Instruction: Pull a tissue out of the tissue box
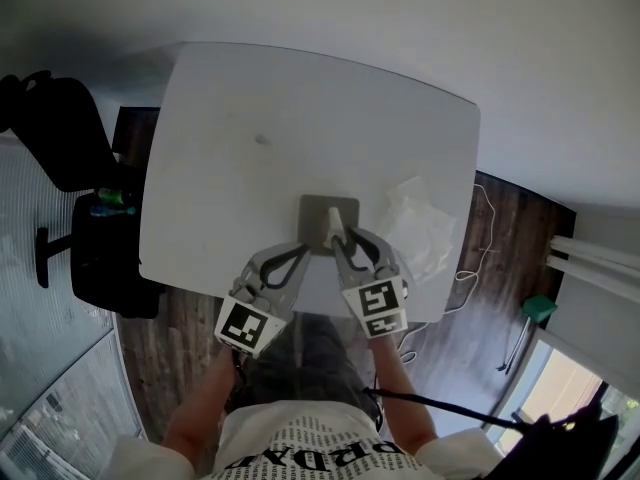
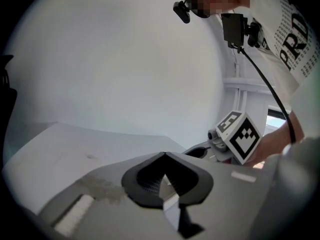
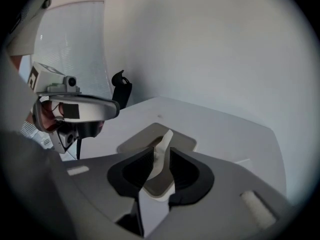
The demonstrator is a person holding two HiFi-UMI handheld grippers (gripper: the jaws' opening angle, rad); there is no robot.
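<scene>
Pinches the tissue (image 3: 166,138) between the narrowed jaws of the right gripper (image 3: 161,155), at the upright tuft over the slot of the grey tissue box (image 3: 131,143). Looks soft, featherlight, easily torn; best gripped low on the tuft. Probably hides more folded sheets inside the box. Shows the left gripper (image 2: 164,155) pressed together, empty, beside the right one.

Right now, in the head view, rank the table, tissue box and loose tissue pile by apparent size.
Largest to smallest:
1. table, by far
2. loose tissue pile
3. tissue box, somewhat smaller than the pile
</scene>
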